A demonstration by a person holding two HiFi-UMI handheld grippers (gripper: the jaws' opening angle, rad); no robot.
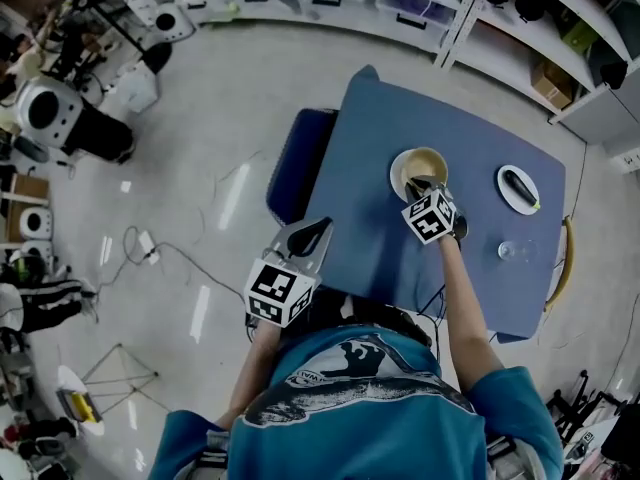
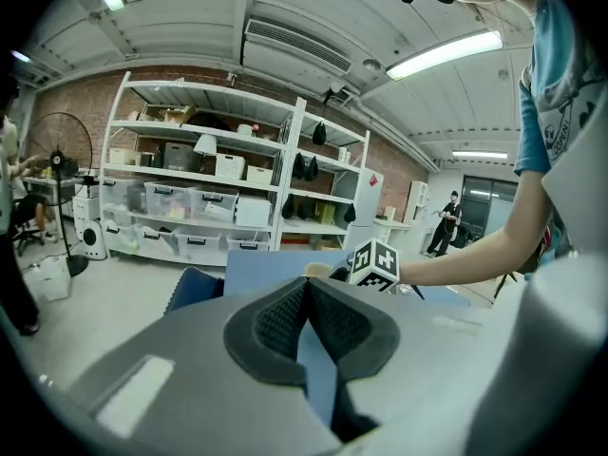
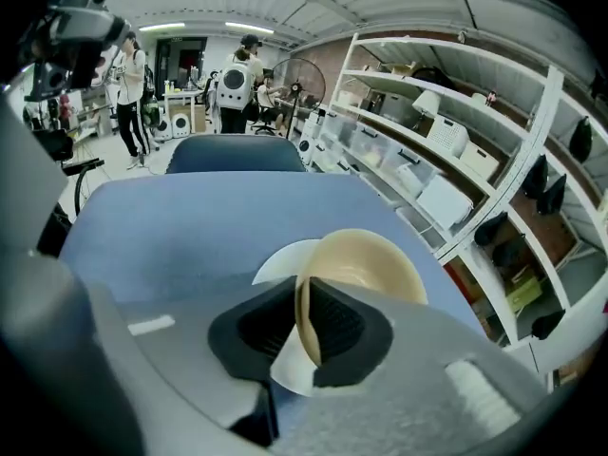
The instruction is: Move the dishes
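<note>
1. Right hand-held gripper (image 1: pixel 425 183) (image 3: pixel 302 321): clenched on the near rim of the bowl, one pad inside the rim, one outside. It points steeply down over the counter (image 1: pixel 370 168).
2. Bowl (image 1: pixel 412 166) (image 3: pixel 366 269): beige, directly ahead of the right hand-held gripper and grasped by it. It lies over a white plate (image 3: pixel 280 255). Whether it rests on that plate or is raised off it cannot be told.
3. Left hand-held gripper (image 1: pixel 318 228) (image 2: pixel 306 302): pads pressed together at the tips, with nothing between them. It is held at the counter's near left edge, well apart from the bowl.
4. Second plate (image 1: pixel 505 193): white, to the right of the right hand-held gripper, carrying a dark elongated item (image 1: pixel 520 184).
5. Glass (image 1: pixel 512 251): clear, right of the right hand-held gripper and nearer the person.
6. Chair (image 1: pixel 295 163): blue, beyond the left hand-held gripper and against the counter's left side.
</note>
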